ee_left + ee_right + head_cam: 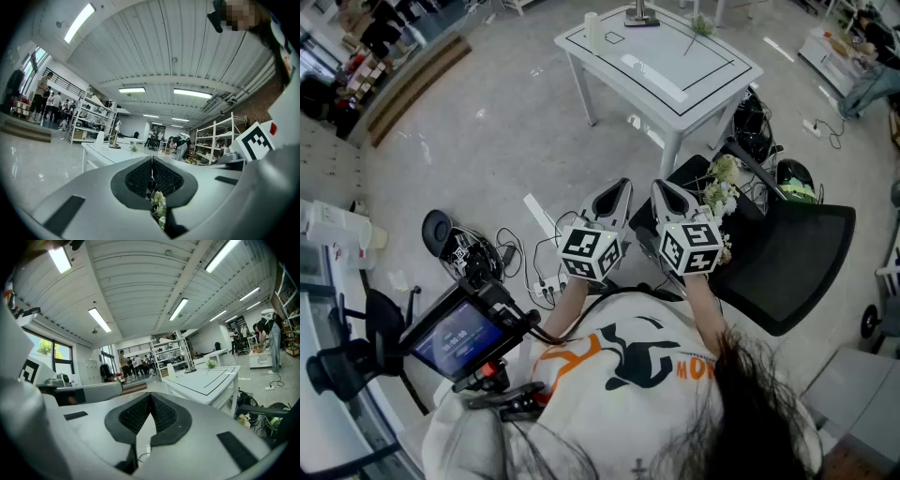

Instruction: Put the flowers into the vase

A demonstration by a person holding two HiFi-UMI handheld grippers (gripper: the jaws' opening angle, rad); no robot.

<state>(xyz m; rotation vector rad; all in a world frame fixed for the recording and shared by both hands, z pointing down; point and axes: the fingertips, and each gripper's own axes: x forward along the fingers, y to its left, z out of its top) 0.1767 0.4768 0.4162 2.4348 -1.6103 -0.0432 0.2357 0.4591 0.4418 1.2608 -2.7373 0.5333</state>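
Pointing forward, hand-held grippers [621,187] [662,187] closed, side-by-side

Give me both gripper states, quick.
Left gripper: closed, holding nothing.
Right gripper: closed, holding nothing.

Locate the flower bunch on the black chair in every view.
Head view: flower bunch right of centre, on black chair.
Left gripper view: flower bunch bottom centre.
Right gripper view: flower bunch small, lower right.
Shared landmark: white table.
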